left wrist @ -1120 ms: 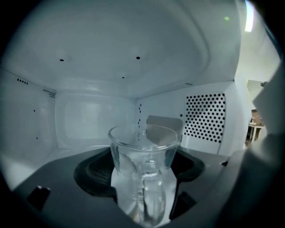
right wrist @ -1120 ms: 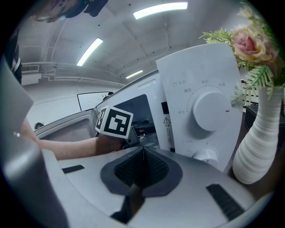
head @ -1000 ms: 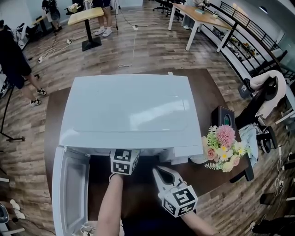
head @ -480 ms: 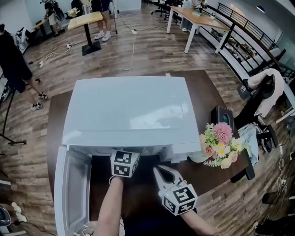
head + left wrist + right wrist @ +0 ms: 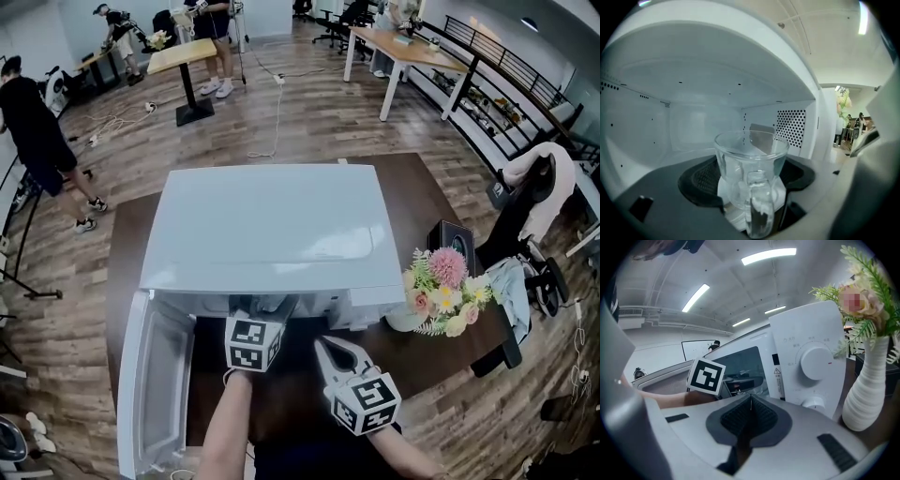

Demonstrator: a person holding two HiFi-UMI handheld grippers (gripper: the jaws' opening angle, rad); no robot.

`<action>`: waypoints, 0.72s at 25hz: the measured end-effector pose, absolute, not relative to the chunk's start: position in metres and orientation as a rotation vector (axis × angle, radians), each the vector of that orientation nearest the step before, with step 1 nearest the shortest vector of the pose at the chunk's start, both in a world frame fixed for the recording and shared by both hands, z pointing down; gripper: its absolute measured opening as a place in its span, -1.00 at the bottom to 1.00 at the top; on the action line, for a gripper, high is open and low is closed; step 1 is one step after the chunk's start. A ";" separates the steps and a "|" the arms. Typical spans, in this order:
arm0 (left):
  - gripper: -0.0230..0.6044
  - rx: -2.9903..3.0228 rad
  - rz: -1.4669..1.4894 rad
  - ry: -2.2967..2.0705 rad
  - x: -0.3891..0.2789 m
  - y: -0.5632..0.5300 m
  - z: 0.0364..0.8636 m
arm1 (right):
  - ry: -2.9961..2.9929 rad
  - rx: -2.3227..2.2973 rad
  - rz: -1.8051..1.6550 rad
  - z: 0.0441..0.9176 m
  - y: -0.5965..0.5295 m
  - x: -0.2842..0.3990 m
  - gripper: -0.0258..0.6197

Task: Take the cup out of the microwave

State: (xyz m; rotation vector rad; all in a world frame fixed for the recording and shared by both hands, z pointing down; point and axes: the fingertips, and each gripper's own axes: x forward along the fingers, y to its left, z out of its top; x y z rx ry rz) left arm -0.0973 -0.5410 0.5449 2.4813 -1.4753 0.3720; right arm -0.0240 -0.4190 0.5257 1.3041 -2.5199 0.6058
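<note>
A clear glass cup (image 5: 751,161) stands inside the white microwave (image 5: 272,225), its handle turned toward the camera of the left gripper view. My left gripper (image 5: 752,180) reaches into the cavity, and its dark pads (image 5: 701,180) press against both sides of the cup. In the head view the left gripper (image 5: 267,303) pokes under the microwave's front edge, and the cup is hidden by the roof. The microwave door (image 5: 155,375) hangs open to the left. My right gripper (image 5: 326,347) hovers shut and empty in front of the microwave, right of the left one, pads together (image 5: 750,413).
A white vase of flowers (image 5: 441,291) stands on the dark table (image 5: 422,197) right of the microwave, close to the control panel (image 5: 811,362). A black box (image 5: 455,239) sits behind the vase. People stand on the wooden floor far behind.
The left gripper has drawn back a little toward me, and its jaws now show at the microwave's opening. The right gripper has stayed put. The head view tilted slightly.
</note>
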 end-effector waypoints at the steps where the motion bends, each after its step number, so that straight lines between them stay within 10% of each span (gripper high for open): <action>1: 0.27 2.480 0.370 -1.478 -0.098 -0.538 0.544 | -2.522 1.309 0.603 0.525 -0.418 -0.024 -0.94; 18: 0.27 2.400 0.285 -1.618 -0.134 -0.470 0.514 | -2.563 1.383 0.596 0.508 -0.420 -0.016 -0.94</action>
